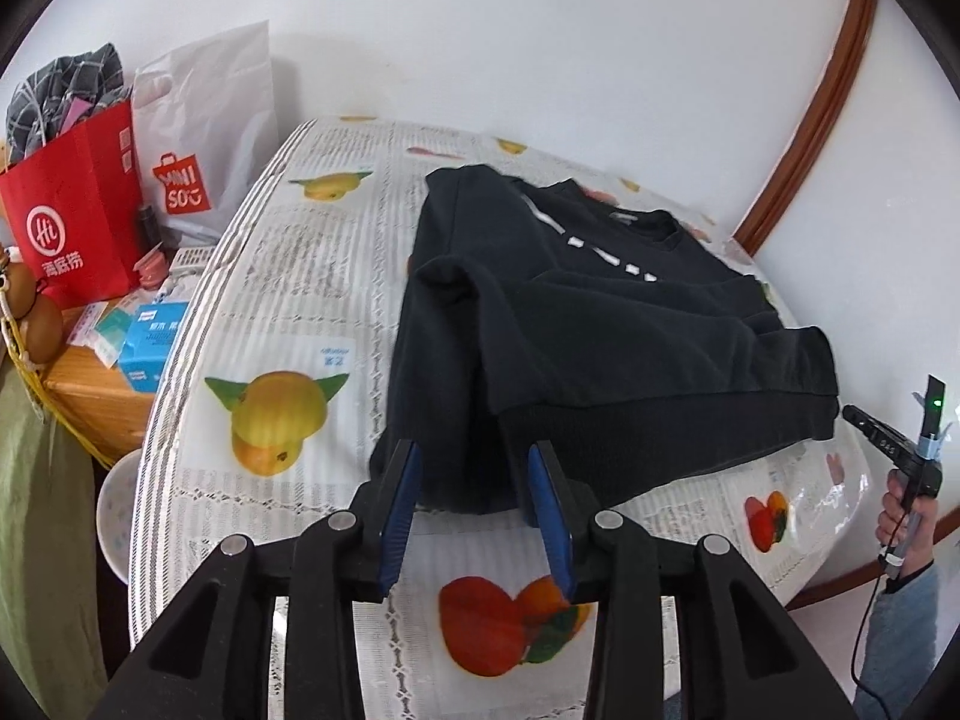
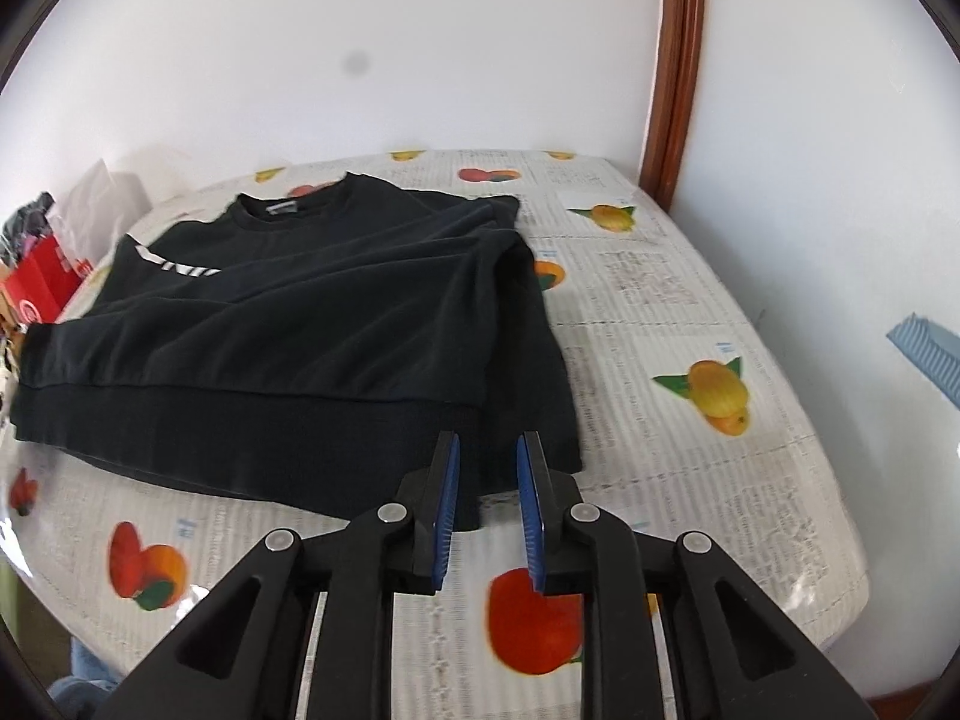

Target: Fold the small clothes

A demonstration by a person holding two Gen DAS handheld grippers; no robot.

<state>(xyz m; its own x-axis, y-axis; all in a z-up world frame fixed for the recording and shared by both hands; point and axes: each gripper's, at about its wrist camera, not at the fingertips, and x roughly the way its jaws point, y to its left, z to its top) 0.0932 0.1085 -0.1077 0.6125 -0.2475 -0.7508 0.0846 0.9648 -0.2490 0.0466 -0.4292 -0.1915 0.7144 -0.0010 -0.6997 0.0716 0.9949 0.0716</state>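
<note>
From the left wrist view, the left gripper (image 1: 474,477) hangs just before the near hem of the black sweatshirt (image 1: 576,324), its blue pads well apart and holding nothing, while the garment lies flat on the fruit-printed tablecloth (image 1: 282,276) with both sleeves folded in over the body; a red paper bag (image 1: 72,222) and a white Miniso bag (image 1: 204,138) stand beyond the table's left edge. From the right wrist view, the right gripper (image 2: 487,480) is also parted with nothing between its pads, at the hem near the sweatshirt's right corner, though it seems to hover rather than touch, and I cannot be sure.
</note>
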